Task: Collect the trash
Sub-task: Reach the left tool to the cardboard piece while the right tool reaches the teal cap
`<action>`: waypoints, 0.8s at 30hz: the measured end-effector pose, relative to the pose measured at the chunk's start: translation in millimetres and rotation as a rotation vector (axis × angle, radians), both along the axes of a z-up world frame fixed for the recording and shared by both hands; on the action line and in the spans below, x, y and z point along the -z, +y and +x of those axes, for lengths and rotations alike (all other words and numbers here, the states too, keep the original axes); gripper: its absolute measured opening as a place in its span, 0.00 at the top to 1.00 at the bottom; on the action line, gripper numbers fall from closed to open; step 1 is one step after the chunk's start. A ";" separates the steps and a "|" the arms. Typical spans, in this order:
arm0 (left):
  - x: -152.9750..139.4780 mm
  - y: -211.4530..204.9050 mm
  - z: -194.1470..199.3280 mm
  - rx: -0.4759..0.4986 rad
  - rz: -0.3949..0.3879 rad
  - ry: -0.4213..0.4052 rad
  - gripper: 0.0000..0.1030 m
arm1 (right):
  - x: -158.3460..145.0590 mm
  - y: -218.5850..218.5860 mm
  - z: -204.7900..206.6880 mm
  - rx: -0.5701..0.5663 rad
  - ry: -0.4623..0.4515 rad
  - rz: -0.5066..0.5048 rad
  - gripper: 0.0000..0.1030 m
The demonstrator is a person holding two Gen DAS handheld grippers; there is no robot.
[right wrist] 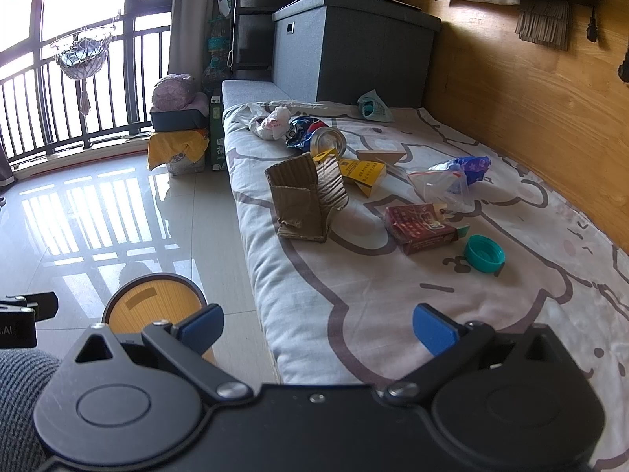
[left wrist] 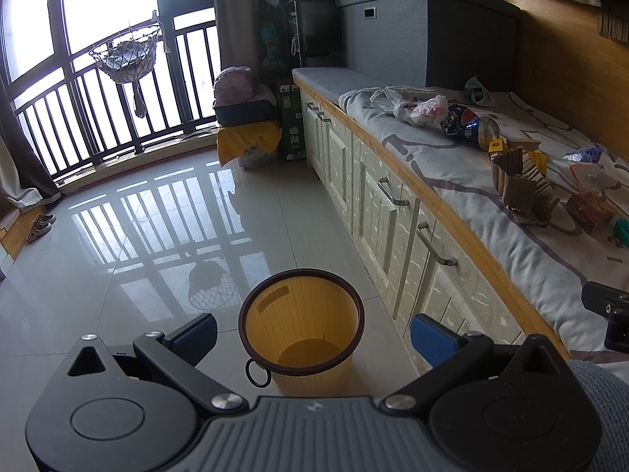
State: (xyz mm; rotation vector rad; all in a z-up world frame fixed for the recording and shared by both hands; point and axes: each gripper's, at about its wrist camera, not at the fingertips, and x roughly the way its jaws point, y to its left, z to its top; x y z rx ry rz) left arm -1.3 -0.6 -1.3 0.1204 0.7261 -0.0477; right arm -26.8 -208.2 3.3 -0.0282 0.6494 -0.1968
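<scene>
Yellow bin (left wrist: 300,338) under left gripper (left wrist: 312,334) (agape)

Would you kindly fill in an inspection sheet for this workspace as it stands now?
Surface: printed blanket over a bench with white drawers.
Job's things: yellow bin on the floor, looks empty; on the blanket, cardboard, crushed can, red box, yellow box, teal cap, plastic bags, wrapper.
Clutter: grey storage box at the far end.
Grippers: left gripper above the bin, jaws open; right gripper over the blanket, jaws open, holding nothing.
Cables: nothing seen.
Surroundings: tiled floor, window railing, hanging basket.
</scene>
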 end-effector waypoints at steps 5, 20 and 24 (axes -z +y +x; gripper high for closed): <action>-4.7 -2.6 0.0 0.002 0.009 -0.010 0.00 | -0.7 1.9 -1.3 -0.002 -0.005 0.000 0.00; -34.3 -15.0 -2.3 0.073 0.000 -0.082 0.00 | -14.2 -23.0 -6.7 0.016 -0.046 0.085 0.00; -45.4 -31.6 6.0 0.093 -0.002 -0.108 0.00 | -17.2 -33.7 -8.9 0.026 -0.066 0.064 0.00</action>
